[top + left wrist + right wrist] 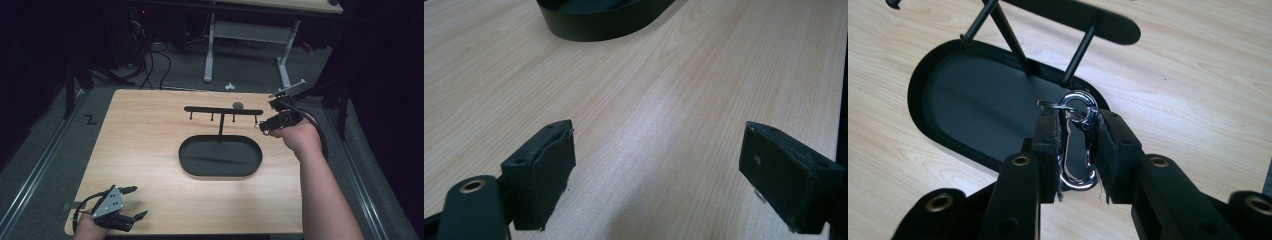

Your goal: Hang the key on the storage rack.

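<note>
A black stand with an oval tray base (220, 156) and a crossbar (223, 110) with several hanging pegs sits mid-table. My right gripper (263, 126) hovers just right of the crossbar's right end, shut on a silver metal clip with a small ring (1077, 145). In the right gripper view the clip stands upright between the pads, its top just below a peg (1077, 56) over the tray's rim (918, 80). My left gripper (136, 202) rests open at the table's near left corner, nothing between its fingers (544, 172); the tray's edge (594, 25) shows far ahead.
A small dark round object (238, 105) lies on the table behind the crossbar. The light wooden table (145, 145) is bare around the stand. Beyond its far edge are a white desk frame (247, 47) and cables on grey floor.
</note>
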`<state>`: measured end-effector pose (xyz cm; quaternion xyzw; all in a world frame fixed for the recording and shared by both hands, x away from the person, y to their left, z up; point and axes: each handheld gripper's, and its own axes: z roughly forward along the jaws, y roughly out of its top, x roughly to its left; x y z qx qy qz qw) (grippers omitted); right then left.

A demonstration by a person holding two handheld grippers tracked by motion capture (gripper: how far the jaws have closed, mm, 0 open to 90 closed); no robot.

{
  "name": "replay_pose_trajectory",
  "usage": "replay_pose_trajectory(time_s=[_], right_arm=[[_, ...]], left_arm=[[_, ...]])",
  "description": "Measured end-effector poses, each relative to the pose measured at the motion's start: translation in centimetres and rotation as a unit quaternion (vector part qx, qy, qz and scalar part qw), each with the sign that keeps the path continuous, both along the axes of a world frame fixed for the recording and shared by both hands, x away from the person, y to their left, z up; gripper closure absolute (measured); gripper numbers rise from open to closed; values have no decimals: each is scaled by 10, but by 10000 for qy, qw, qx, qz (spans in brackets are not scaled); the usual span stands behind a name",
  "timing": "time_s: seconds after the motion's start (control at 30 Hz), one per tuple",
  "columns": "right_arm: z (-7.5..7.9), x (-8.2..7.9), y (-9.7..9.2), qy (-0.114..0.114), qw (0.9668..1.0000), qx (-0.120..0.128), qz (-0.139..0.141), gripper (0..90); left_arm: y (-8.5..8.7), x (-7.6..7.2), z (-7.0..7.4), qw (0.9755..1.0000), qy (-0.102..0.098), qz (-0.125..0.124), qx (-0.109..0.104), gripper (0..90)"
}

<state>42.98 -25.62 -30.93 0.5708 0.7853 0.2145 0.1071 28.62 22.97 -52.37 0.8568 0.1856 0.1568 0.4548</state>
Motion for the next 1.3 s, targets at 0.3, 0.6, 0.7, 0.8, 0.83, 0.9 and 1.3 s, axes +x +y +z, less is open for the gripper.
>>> replay_pose_trajectory(time_s=[0.3,0.6,0.7,0.8,0.83,0.9,1.3], right_arm=[[3,6,4,-8,10000,-30,32,725],[4,12,5,12,10000,-39,-17,725],[4,17,5,47,10000,-76,-26,725],[3,20,5,45,10000,-70,-47,725],[3,20,5,45,10000,-70,-47,725],[3,22,5,46,9999,-79,-77,725],[-5,31,2,56,9996,-129,-226,712]], left_arm=[[0,0,0,10000,8,-14,13,154],[0,0,0,10000,12,-14,12,154],[0,0,0,10000,12,-15,16,153],[0,0,0,10000,12,-3,5,154],[0,0,0,10000,14,-4,8,154],[0,0,0,10000,16,-7,9,153],[1,0,0,10000,31,-16,20,154]])
